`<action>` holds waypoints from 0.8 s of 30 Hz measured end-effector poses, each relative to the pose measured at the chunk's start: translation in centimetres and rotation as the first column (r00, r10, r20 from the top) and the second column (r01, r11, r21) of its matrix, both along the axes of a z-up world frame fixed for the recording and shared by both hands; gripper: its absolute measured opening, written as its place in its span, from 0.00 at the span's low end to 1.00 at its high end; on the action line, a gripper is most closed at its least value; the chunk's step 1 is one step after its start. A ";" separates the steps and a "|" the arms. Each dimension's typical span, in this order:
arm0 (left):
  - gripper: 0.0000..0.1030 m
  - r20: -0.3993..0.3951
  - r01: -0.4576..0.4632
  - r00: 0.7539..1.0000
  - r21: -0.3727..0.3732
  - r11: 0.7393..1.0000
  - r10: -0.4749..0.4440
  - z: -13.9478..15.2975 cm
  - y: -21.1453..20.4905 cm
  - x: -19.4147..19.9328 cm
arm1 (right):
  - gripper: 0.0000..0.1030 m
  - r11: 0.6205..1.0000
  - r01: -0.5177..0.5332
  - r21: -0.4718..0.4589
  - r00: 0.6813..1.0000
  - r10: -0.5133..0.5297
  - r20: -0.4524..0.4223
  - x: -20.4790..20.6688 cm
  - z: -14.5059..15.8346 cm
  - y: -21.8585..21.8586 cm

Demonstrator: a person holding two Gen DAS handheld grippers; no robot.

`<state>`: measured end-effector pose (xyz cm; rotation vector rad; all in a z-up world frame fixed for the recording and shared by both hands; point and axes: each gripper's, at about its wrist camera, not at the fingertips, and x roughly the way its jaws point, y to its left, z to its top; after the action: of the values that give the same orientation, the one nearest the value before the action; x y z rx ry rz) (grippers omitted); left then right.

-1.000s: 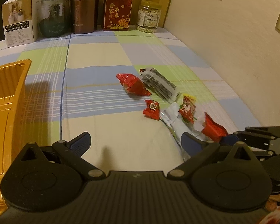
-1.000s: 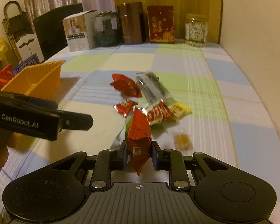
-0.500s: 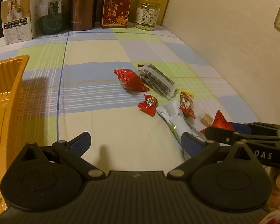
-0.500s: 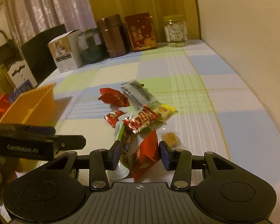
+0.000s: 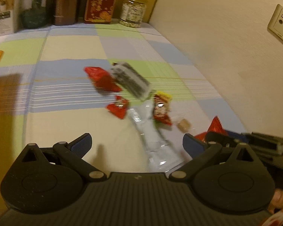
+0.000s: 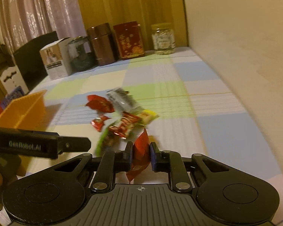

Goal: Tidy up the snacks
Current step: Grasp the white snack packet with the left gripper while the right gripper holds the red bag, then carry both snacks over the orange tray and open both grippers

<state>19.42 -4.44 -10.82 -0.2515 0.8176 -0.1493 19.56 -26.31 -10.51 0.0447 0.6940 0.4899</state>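
My right gripper (image 6: 141,150) is shut on a red snack packet (image 6: 136,171), held upright just above the checked tablecloth. In the left wrist view that packet (image 5: 216,126) sticks up from the right gripper (image 5: 254,143) at the right edge. My left gripper (image 5: 136,142) is open and holds nothing; a long clear packet (image 5: 154,141) lies on the cloth between and ahead of its fingers. Beyond lie a small red candy (image 5: 118,106), a red-and-yellow packet (image 5: 161,107), a larger red packet (image 5: 101,79), a black-and-white packet (image 5: 131,79) and a small brown candy (image 5: 184,125). The orange tray (image 6: 22,111) stands at the left.
A white box (image 6: 54,62), a dark glass jar (image 6: 81,54), a brown tin (image 6: 101,43), a red box (image 6: 129,39) and a clear jar (image 6: 163,38) line the back of the table. A wall (image 5: 226,47) runs close along the right side.
The right gripper's jaws widened around the red packet, then closed on it again. The left gripper moved right, and the orange tray slid almost out of its view.
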 end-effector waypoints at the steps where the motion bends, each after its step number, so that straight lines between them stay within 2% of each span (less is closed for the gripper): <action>1: 0.94 0.002 0.006 1.000 0.000 1.000 -0.006 -0.1 -0.4 0.2 | 0.18 1.000 0.011 -0.004 1.000 -0.011 -0.005 -0.1 -0.1 -0.3; 6: 0.79 -0.029 0.015 0.999 -0.022 1.000 -0.016 -1.3 -1.5 1.8 | 0.18 0.998 0.063 0.007 0.998 -0.063 -0.024 -0.3 -0.4 -1.8; 8: 0.68 -0.040 0.020 0.999 -0.012 1.000 -0.020 -1.8 -1.8 2.2 | 0.18 0.997 0.074 0.006 0.997 -0.074 -0.024 -0.4 -0.4 -1.9; 9: 0.67 -0.029 0.025 0.999 0.011 1.000 -0.024 -1.8 -2.1 2.2 | 0.18 0.997 0.076 0.007 0.997 -0.076 -0.025 -0.4 -0.3 -1.9; 11: 0.50 -0.021 0.041 0.999 0.056 0.998 -0.040 -1.9 -2.5 2.3 | 0.18 0.997 0.079 0.003 0.997 -0.079 -0.023 -0.3 -0.2 -1.8; 12: 0.47 -0.017 0.049 0.999 0.071 0.996 -0.048 -1.9 -2.5 2.3 | 0.18 0.997 0.079 0.004 0.997 -0.079 -0.023 -0.3 -0.2 -1.7; 13: 0.33 -0.018 0.062 0.998 0.077 0.995 -0.060 -1.9 -2.5 2.3 | 0.18 0.997 0.079 0.006 0.997 -0.079 -0.023 -0.3 -0.1 -1.6; 14: 0.27 -0.026 0.067 0.998 0.095 0.993 -0.065 -1.9 -2.5 2.3 | 0.18 0.997 0.079 0.006 0.997 -0.079 -0.023 -0.2 -0.1 -1.5; 21: 0.22 -0.042 0.081 0.996 0.149 0.985 -0.076 -1.3 -1.2 0.7 | 0.18 0.998 0.062 0.005 0.998 -0.062 -0.029 -0.4 0.5 -0.5; 24: 0.22 -0.048 0.059 0.997 0.142 0.988 -0.053 -0.9 0.0 -0.6 | 0.18 0.999 0.046 0.003 0.999 -0.046 -0.026 -0.6 1.0 0.1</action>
<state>18.85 -4.40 -11.68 -0.0966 0.8752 -0.1376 18.92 -26.17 -9.56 0.0705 0.7165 0.4473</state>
